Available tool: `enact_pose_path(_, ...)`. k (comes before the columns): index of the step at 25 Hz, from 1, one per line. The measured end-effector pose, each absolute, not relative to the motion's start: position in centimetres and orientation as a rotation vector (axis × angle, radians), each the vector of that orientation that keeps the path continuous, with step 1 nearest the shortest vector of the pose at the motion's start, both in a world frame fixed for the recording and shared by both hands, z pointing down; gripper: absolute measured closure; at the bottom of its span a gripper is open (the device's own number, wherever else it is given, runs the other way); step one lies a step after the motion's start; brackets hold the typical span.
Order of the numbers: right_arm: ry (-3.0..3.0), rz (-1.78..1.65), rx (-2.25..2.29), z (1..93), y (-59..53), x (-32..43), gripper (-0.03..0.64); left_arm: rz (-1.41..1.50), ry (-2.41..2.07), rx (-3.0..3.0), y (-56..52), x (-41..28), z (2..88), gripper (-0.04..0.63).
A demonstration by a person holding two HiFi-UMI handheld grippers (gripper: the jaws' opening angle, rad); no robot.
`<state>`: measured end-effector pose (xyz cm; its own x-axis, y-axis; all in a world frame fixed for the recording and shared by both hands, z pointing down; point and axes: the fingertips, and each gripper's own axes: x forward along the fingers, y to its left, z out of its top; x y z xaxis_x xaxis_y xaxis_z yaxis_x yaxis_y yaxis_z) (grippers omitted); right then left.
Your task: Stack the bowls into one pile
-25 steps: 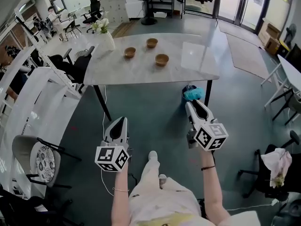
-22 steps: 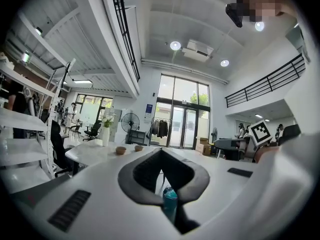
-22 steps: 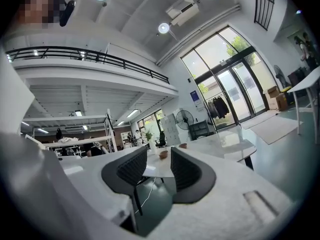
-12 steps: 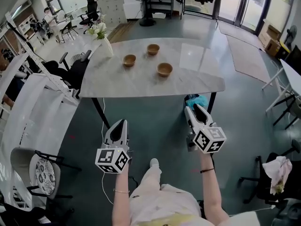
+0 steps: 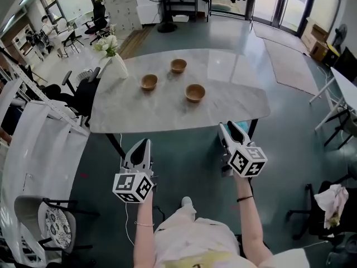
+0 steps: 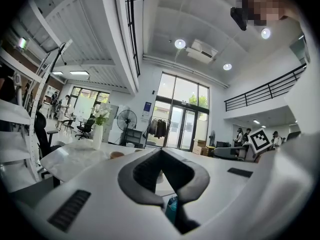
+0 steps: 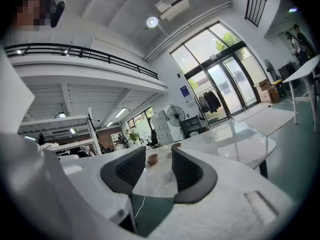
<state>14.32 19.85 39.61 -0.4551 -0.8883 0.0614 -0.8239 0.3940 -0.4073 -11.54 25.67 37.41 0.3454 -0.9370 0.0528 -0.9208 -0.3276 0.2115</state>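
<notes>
1 change — right tool's (image 5: 228, 125) empty jaws just opened, table (image 5: 167, 108) nearer.

left hand-held gripper (image 5: 146, 142) | right hand-held gripper (image 5: 227, 126) — white, black-white marker cubes (image 5: 133, 187) | trousers (image 5: 189, 240) pale

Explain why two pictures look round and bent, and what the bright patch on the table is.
Left gripper view and right gripper view: wide-angle lenses, dark round borders, the black balcony railing bows. Head view: the pale marble tabletop shines with a glare patch toward its right end.
</notes>
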Motion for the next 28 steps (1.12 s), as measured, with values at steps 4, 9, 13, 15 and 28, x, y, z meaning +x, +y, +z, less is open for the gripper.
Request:
enact_pose_path(4, 2.468, -0.630, -1.536, 40.7, 17.5, 13.8, 0.468, -0.126, -1.646, 2.415, 22.7, -11.7, 38.1, 0.595)
enact_pose_path(9, 2.459, -0.665, -1.553, 41.3, 15.3, 14.1, 0.468, -0.125, -1.606, 2.424, 20.1, -11.1, 38.4, 0.596)
enact_pose_path(13, 2.458, -0.685, -1.563, 41.6, 13.1, 14.1, 0.468, -0.114, -1.586, 2.421, 18.3, -11.0, 38.9, 0.596)
enact_pose_path(15, 2.459, -0.698, -1.561, 42.0, 11.9, 13.8, 0.468, -0.109, -1.584, 2.414, 17.1, -11.3, 39.3, 0.595)
enact_pose_path(28, 2.501, -0.791, -1.548, 44.0, 1.1, 13.3, 0.468, -0.064, -1.563, 2.341, 7.3, -11.5, 41.9, 0.595)
